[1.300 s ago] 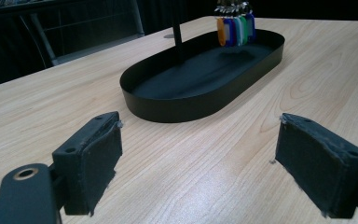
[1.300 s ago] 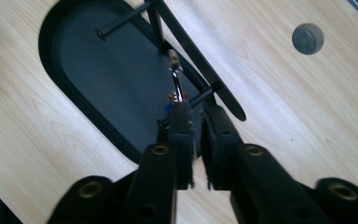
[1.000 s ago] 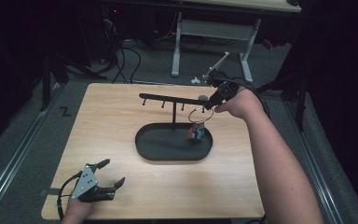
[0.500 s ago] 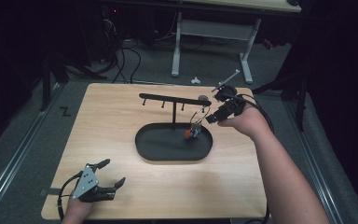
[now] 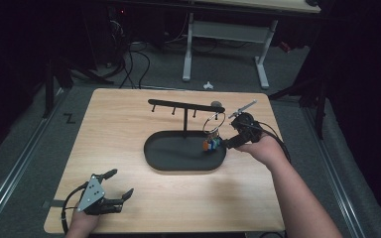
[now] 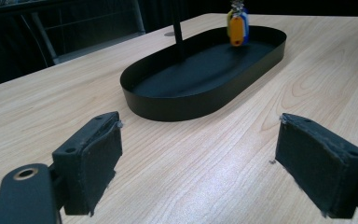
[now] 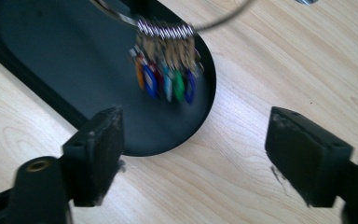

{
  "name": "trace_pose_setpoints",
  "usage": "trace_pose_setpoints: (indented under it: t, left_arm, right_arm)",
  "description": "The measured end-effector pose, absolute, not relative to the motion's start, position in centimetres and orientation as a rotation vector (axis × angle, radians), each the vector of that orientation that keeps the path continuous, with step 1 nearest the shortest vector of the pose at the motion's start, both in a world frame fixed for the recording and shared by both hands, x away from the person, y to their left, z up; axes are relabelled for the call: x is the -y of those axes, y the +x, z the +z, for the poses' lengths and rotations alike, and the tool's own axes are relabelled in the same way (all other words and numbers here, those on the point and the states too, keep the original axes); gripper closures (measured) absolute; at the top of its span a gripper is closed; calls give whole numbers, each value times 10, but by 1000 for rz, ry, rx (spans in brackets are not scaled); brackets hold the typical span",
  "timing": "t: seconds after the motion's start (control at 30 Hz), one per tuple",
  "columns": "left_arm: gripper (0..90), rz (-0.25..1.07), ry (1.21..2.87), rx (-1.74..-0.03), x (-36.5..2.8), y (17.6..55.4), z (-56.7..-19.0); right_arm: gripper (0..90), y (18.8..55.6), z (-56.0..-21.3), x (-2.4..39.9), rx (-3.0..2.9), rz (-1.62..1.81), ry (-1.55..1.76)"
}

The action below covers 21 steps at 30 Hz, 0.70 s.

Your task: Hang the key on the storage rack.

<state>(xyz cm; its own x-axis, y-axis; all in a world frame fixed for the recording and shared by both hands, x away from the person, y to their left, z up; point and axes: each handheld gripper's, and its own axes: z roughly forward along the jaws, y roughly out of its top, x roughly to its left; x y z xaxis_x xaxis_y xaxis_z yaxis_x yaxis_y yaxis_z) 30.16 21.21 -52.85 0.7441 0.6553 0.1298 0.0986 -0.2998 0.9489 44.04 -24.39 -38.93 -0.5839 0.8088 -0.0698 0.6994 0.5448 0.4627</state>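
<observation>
The right gripper [image 5: 226, 142] sits just right of the tray's [image 5: 155, 157] right end, low over the table [image 5: 129, 124]. Its jaws have just been opening and stand wide, with nothing between them. Just beyond them a key ring [image 5: 213, 122] hangs from the right end of the rack's [image 5: 178, 105] bar, its coloured tags [image 7: 165, 83] dangling over the tray's right end. The left gripper [image 5: 116, 193] rests at the table's near left corner, well apart from the tray, jaws wide and empty, pointing toward the tray.
</observation>
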Motion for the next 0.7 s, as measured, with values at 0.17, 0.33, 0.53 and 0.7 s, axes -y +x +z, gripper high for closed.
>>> trace_pose_setpoints:
  t: [0.17, 0.33, 0.53, 0.7]
  left_arm:
    - [150, 616, 1814, -591, -212, 302, -529]
    - [150, 616, 1814, -592, -212, 302, -529]
    - [150, 617, 1817, -589, -212, 302, -529]
    - [150, 619, 1820, -588, -212, 302, -529]
  right_arm:
    - [160, 429, -403, 250, -2468, 631, 1278]
    - [85, 414, -415, 239, -2424, 477, 1201]
    - [50, 388, -436, 237, -2416, 645, 1173]
    - [33, 364, -463, 243, -2368, 801, 1214]
